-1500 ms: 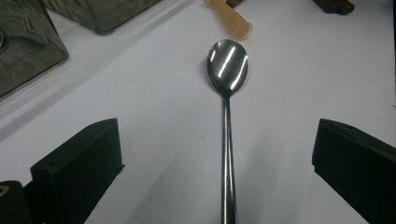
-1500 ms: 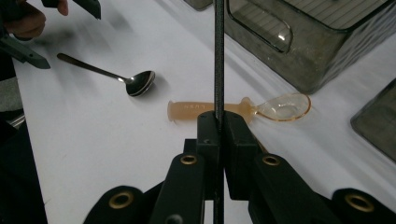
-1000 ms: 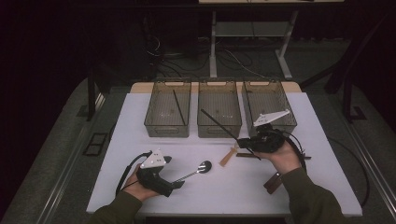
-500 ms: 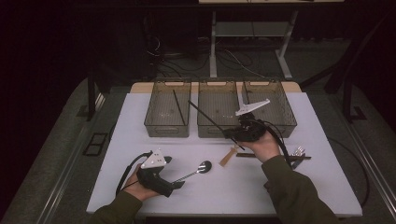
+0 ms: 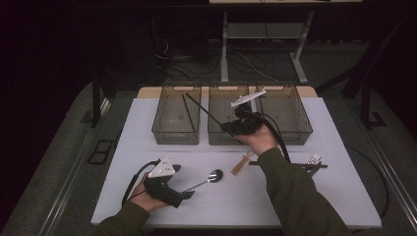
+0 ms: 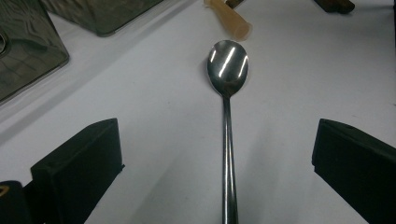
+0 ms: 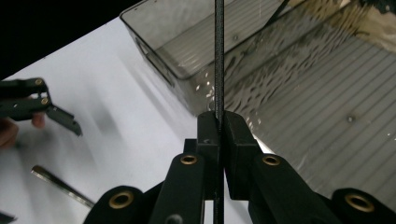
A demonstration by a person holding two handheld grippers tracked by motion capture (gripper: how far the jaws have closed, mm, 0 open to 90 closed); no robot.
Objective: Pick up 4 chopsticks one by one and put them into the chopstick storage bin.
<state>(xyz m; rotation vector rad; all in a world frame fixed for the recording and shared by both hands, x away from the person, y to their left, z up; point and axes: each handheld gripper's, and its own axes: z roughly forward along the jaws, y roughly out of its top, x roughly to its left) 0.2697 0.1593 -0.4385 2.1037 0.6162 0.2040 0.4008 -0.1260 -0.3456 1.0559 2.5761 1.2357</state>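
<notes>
White rectangular table top (image 5: 147, 132), seen in the high view, with all other items on it. At its 12 o'clock edge stand three clear smoky plastic bins in a row: left bin (image 5: 177, 120), middle bin (image 5: 227, 118), right bin (image 5: 286, 114). A thin dark rod lies inside the left bin.

Right gripper (image 5: 227, 128) — held in the person's right hand, slightly right of the table's centre, over the front of the middle bin. Its jaws are clenched on a long thin black stick (image 5: 204, 109), which slants from the jaws toward 10 o'clock, its far end over the gap between the left and middle bins. In the right gripper view the stick (image 7: 219, 56) runs straight up from the pinched pads over a bin's wall and ribbed floor.

Left gripper (image 5: 189, 194) — at 7 o'clock on the table, in the left hand. The left gripper view shows its two black jaws released, standing wide on either side of a shiny long-handled metal spoon (image 6: 227, 70), not touching it. The spoon (image 5: 215, 174) lies flat on the table, bowl toward 2 o'clock.

Small items at 4 o'clock: a tan cylindrical handle (image 5: 239, 165), a dark flat bar (image 5: 287, 165) and a small metal piece (image 5: 313, 159), lying near one another.
</notes>
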